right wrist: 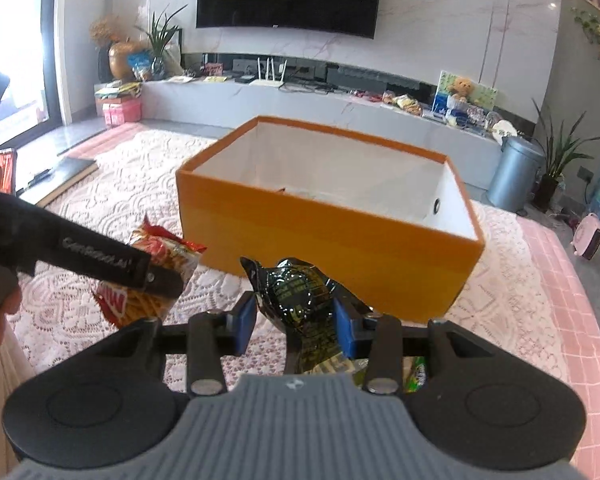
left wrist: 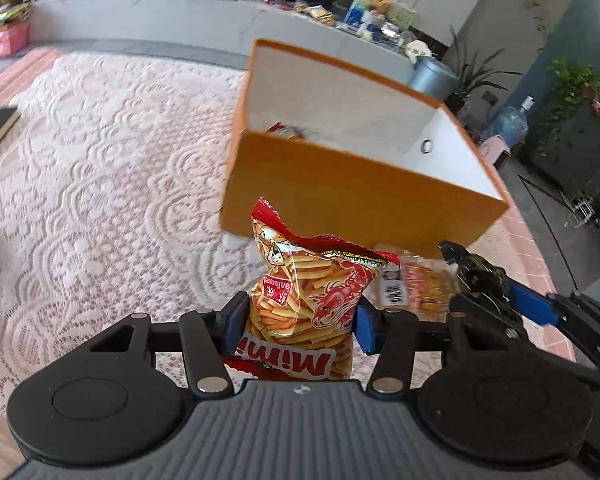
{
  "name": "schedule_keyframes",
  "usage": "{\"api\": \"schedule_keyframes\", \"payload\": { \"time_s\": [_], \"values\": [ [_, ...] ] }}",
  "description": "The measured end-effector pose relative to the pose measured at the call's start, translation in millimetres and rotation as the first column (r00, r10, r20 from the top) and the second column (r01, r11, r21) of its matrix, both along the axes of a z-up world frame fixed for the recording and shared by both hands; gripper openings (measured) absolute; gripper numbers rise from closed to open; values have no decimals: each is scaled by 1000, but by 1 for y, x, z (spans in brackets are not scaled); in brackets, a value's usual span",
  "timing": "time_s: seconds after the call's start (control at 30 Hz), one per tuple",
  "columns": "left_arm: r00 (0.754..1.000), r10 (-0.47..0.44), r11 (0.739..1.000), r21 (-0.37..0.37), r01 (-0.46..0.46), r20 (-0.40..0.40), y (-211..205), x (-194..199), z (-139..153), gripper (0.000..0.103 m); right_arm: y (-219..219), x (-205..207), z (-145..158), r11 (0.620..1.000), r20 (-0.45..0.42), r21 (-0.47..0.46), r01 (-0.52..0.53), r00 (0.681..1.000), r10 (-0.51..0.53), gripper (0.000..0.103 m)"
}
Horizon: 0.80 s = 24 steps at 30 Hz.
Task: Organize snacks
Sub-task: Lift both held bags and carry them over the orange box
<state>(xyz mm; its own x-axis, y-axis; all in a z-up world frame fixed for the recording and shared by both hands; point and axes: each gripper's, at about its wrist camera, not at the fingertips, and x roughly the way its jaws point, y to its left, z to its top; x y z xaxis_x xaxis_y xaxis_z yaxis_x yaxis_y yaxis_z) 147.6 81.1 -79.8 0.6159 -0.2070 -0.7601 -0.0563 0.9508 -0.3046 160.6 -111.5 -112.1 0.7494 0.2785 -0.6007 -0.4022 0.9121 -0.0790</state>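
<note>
Both grippers loaded: left gripper [left wrist: 298, 320] clamps red chip bag [left wrist: 300, 300], right gripper [right wrist: 294, 322] clamps dark packet [right wrist: 296, 296]. Orange box [right wrist: 320, 240] sits just ahead of both, open top up; right slightly nearer.

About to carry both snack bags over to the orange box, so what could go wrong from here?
1. The left gripper pinches the red Mimi shrimp-stick bag at its puffy middle; it could slip or crush.
2. The right gripper holds the crinkled black-and-green foil packet, which may slide out.
3. The open orange cardboard box has a tall near wall; either bag could catch it. The grippers are close together and might collide.
</note>
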Motion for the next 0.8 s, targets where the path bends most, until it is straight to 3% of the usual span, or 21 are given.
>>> {"api": "schedule_keyframes", "payload": {
  "time_s": [0.37, 0.8],
  "values": [
    [987, -89, 994, 68, 80, 137, -30, 15, 57, 60, -26, 11, 39, 999, 75, 29, 14, 997, -16, 39],
    [981, -119, 988, 113, 102, 153, -48, 77, 68, 60, -38, 70, 62, 998, 83, 32, 52, 995, -54, 39]
  ]
}}
